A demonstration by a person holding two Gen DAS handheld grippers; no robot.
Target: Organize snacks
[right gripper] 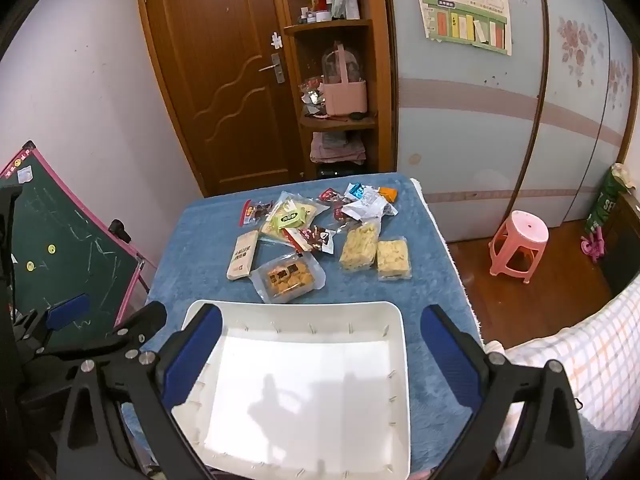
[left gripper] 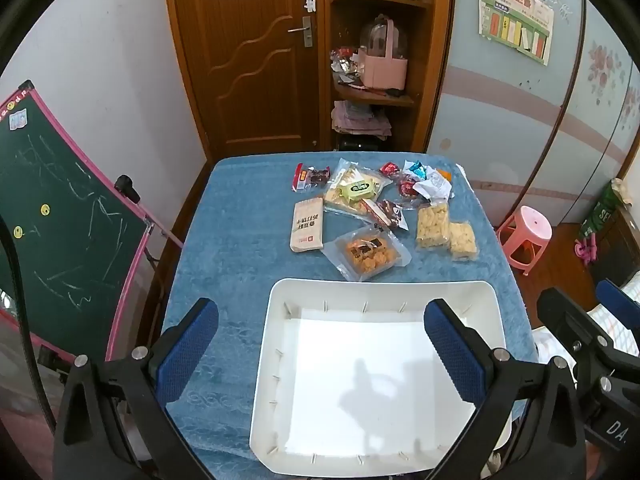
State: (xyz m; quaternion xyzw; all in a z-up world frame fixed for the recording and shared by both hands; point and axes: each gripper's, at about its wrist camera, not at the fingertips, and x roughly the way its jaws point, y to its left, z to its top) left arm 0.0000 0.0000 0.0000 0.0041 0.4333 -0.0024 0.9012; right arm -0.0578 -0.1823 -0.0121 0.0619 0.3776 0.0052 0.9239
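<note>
Currently both the left claw (left gripper: pixel 320 356) and right claw (right gripper: pixel 320 356) gape wide above the white tray (left gripper: pixel 280 300), the snacks (left gripper: pixel 376 208) beyond.

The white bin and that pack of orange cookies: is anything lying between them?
Nothing: only bare blue cloth separates the white bin from the cookie pack, clearest in the left wrist view.

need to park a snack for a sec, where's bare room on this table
Bare blue tablecloth lies left of the tan cracker box and left of the empty white plastic bin. The far right half is crowded with snack packets, down to the bin's far rim.
</note>
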